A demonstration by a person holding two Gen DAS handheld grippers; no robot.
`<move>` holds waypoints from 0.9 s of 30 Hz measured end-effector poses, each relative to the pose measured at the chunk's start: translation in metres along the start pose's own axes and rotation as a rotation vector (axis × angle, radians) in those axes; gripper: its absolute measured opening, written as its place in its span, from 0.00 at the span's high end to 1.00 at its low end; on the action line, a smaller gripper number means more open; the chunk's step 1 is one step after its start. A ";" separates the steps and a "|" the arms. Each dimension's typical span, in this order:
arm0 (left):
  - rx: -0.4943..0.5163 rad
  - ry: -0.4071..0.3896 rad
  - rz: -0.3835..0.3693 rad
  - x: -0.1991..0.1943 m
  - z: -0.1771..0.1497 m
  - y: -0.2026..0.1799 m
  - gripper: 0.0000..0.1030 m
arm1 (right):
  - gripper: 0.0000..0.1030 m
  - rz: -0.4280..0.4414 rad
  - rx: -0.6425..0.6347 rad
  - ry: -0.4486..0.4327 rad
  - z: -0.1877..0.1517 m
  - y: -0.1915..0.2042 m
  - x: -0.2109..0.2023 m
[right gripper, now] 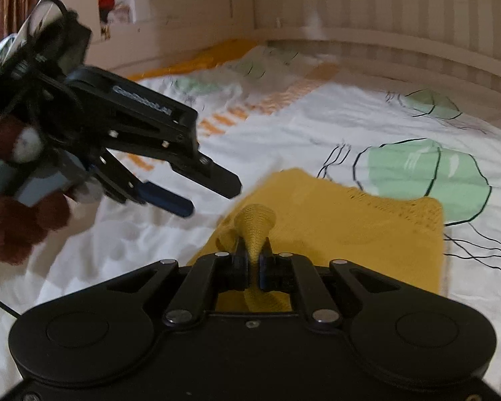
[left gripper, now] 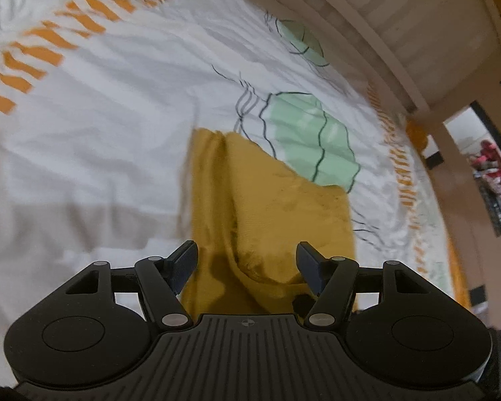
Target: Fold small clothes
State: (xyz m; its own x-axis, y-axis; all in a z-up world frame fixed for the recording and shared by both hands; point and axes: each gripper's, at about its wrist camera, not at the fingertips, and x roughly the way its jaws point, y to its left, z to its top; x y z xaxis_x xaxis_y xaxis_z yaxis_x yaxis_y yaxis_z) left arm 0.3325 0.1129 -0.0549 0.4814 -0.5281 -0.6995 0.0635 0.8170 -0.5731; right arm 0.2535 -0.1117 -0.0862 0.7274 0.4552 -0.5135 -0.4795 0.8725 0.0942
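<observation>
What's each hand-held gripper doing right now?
Left hand-held gripper: open, holding nothing.
Right hand-held gripper: closed on the yellow cloth.

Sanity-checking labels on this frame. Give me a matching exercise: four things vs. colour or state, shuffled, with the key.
Things:
1. left gripper
2. right gripper
3. garment
4. bedsheet

States or colours:
A. white with green and orange print
B. shut on a pinch of cloth
C. mustard yellow, lying on the bed
D. jaws apart, holding nothing

Pairs: 1-D, 2-B, 3-C, 4-A
</observation>
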 end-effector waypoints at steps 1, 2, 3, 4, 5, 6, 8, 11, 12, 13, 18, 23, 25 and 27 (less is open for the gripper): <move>-0.005 0.006 -0.008 0.003 0.002 -0.001 0.38 | 0.88 0.000 0.006 -0.008 0.001 -0.002 -0.003; -0.006 0.015 -0.012 0.008 0.003 -0.004 0.38 | 0.88 0.001 0.011 -0.012 0.001 -0.003 -0.005; -0.006 0.024 -0.012 0.011 0.005 -0.005 0.38 | 0.88 0.004 0.016 -0.014 0.001 -0.005 -0.007; -0.005 0.033 -0.010 0.015 0.006 -0.007 0.38 | 0.88 0.007 0.019 -0.017 0.001 -0.005 -0.008; -0.004 0.043 -0.006 0.020 0.007 -0.008 0.38 | 0.88 0.009 0.021 -0.019 0.001 -0.005 -0.008; -0.003 0.053 -0.001 0.024 0.008 -0.009 0.38 | 0.88 0.011 0.024 -0.020 0.001 -0.005 -0.010; -0.006 0.067 -0.002 0.032 0.011 -0.011 0.38 | 0.88 0.016 0.031 -0.020 0.000 -0.006 -0.010; -0.027 0.074 -0.026 0.045 0.018 -0.011 0.38 | 0.88 0.025 0.031 -0.019 -0.002 -0.006 -0.011; -0.033 0.072 -0.033 0.048 0.021 -0.010 0.38 | 0.88 0.027 0.029 -0.016 -0.002 -0.006 -0.011; -0.037 0.070 -0.035 0.053 0.025 -0.009 0.38 | 0.88 0.029 0.026 -0.014 -0.003 -0.005 -0.011; -0.014 0.056 -0.020 0.070 0.037 -0.010 0.40 | 0.88 0.032 0.009 -0.005 -0.008 0.001 -0.010; 0.005 0.059 0.006 0.080 0.041 -0.006 0.53 | 0.88 0.034 0.005 0.002 -0.013 0.005 -0.008; 0.002 0.040 0.027 0.080 0.041 -0.004 0.86 | 0.88 0.033 0.005 0.004 -0.015 0.006 -0.008; 0.007 0.017 0.042 0.076 0.042 -0.005 0.89 | 0.88 0.031 0.007 0.000 -0.013 0.006 -0.007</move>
State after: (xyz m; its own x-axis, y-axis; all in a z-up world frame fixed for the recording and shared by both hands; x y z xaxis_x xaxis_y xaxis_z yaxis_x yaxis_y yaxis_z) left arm 0.4056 0.0785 -0.0873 0.4691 -0.4971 -0.7300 0.0497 0.8401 -0.5402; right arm 0.2394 -0.1123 -0.0935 0.7121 0.4825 -0.5100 -0.4989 0.8589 0.1158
